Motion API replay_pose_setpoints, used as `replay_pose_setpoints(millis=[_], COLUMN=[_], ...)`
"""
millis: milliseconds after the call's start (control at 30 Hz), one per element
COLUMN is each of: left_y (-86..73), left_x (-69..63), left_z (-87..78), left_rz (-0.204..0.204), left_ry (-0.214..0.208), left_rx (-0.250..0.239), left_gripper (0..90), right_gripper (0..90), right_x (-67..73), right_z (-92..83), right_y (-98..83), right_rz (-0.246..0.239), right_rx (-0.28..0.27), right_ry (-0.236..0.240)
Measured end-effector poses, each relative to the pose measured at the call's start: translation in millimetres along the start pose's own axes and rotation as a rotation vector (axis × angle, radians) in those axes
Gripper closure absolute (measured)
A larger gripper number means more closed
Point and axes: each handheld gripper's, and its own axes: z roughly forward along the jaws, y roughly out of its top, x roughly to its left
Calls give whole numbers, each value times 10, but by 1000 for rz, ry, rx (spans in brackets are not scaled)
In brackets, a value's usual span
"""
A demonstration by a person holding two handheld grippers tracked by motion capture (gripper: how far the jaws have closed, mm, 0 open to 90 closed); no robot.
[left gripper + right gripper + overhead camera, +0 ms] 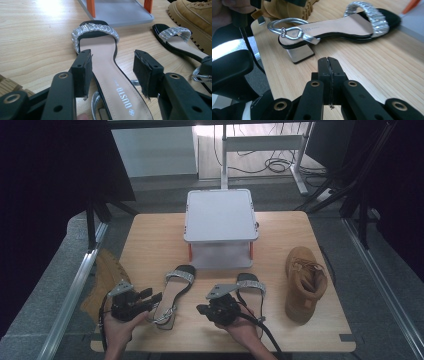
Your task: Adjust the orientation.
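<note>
Left sandal straddled, not yet gripped

Lower left of the high view, left gripper spreads its jaws around the heel end, seemingly for lifting; right gripper, lower centre, is pressed together, empty.

Glittery silver-strapped sandal with smooth matt insole lies on pale wood-grain table.

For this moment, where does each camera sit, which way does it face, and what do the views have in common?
High view: above the person's side, looking forward and down on the table; both hands and tongs enter from below.
Left gripper view: rides the left tongs, open astride the left sandal.
Right gripper view: rides the shut right tongs, facing sideways.
Shared: the left sandal shows in all three.
</note>
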Motion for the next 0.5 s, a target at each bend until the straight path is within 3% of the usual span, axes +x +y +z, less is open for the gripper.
replay_pose_setpoints(millis=[367, 500], left_y=[1, -5], left_x=[-61, -68], left_z=[36, 59], left_rz=[8, 8], left_ry=[-3, -4], left_rx=[6, 12], left_gripper=[468, 466], right_gripper=[892, 892], right_x=[-63, -60], right_z=[-481, -610], right_y=[-374, -477], right_rz=[25, 36], right_rx=[-55, -69], right_ry=[-86, -91])
